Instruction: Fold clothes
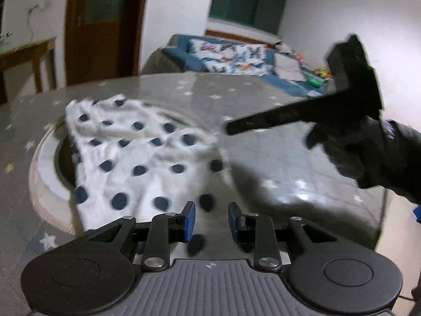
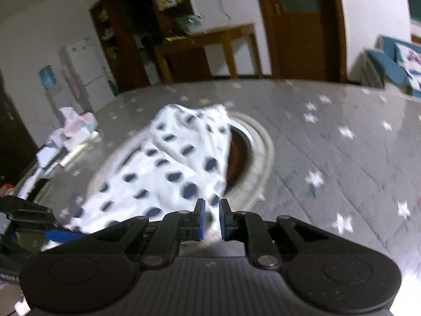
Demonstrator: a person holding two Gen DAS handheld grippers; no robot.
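A white cloth with dark blue dots (image 1: 136,158) lies rumpled on the grey star-patterned table, over a round inset ring (image 1: 42,184). My left gripper (image 1: 211,218) hovers over the cloth's near edge with a clear gap between its blue pads; nothing is between them. My right gripper (image 2: 211,218) has its pads close together over the cloth's near right corner (image 2: 213,200); the blur hides whether cloth is pinched. The right gripper also shows in the left wrist view (image 1: 231,129), touching the cloth's right edge. The cloth shows in the right wrist view (image 2: 168,168) too.
The grey table (image 2: 342,158) has bare surface to the right of the ring (image 2: 263,152). Papers and small items (image 2: 71,134) lie at its far left edge. A blue sofa (image 1: 236,58), a wooden side table (image 2: 210,42) and a door stand behind.
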